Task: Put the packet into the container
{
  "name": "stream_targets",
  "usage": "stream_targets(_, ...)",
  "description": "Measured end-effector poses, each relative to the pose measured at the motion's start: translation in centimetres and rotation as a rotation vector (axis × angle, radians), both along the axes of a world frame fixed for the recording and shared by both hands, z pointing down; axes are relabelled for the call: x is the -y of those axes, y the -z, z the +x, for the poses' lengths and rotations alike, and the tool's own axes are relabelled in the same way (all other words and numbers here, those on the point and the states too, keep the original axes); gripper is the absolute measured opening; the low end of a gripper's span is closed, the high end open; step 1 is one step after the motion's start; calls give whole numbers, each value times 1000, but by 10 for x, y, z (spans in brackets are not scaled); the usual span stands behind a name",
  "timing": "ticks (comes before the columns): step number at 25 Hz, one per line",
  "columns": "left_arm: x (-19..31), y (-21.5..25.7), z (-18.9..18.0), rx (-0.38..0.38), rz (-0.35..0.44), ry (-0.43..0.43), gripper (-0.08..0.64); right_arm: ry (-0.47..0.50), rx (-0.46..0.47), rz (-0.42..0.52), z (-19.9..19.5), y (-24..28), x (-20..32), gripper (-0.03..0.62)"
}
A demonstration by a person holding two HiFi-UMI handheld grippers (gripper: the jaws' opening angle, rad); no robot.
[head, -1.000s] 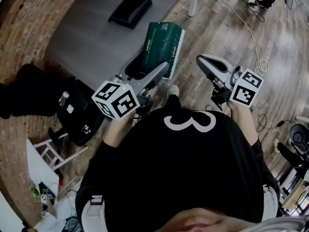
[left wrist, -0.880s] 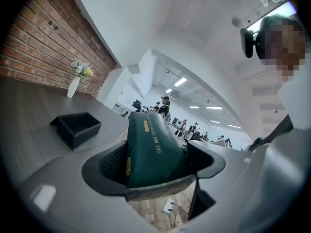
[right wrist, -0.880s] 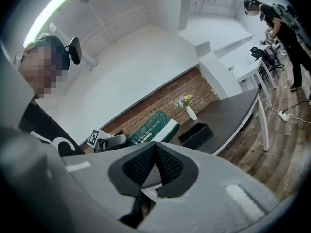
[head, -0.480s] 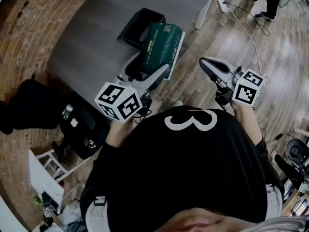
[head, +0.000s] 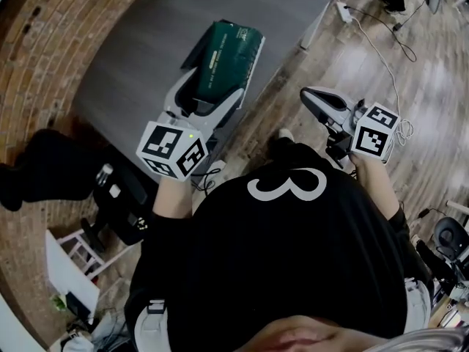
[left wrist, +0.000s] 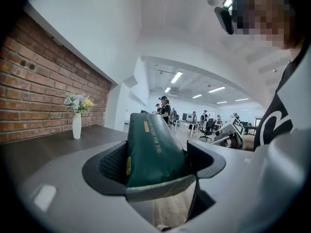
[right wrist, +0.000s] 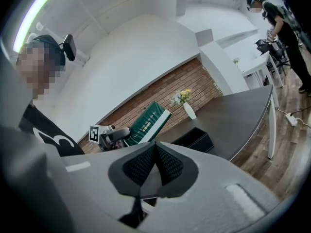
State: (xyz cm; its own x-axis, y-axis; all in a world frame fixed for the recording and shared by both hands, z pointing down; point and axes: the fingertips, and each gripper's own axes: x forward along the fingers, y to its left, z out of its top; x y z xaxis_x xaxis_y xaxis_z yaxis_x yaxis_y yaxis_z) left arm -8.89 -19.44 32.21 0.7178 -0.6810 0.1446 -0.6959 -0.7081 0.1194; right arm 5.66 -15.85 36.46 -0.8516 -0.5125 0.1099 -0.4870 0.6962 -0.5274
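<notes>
A dark green packet [head: 227, 61] with gold print stands between the jaws of my left gripper [head: 209, 94], which is shut on its lower part and holds it over the dark grey table [head: 132, 57]. In the left gripper view the packet [left wrist: 153, 149] fills the gap between both pads. The black open container [right wrist: 192, 139] sits on the table just beyond the packet; in the head view the packet hides nearly all of it. My right gripper [head: 311, 97] hangs shut and empty off the table's right side, its pads meeting [right wrist: 155, 154].
A white vase of flowers [left wrist: 77, 115] stands on the table by the brick wall. The table's white leg [head: 322, 20] and floor cables [head: 381, 50] lie to the right. Black gear [head: 117, 196] sits on the floor at the left. A person [right wrist: 282, 28] stands far off.
My left gripper has carried the packet forward, from the table's near edge to over the table, and it now covers the black container. The right gripper has barely moved.
</notes>
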Motion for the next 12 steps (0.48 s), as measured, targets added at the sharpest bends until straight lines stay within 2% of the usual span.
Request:
stream_targets(7,53,9,-6,77,44,21,403,60,10,-58,-2,-6,53,2)
stream_targets(12,78,7,-5,154,51,11,403,93,25,-44,-4,4,91,2)
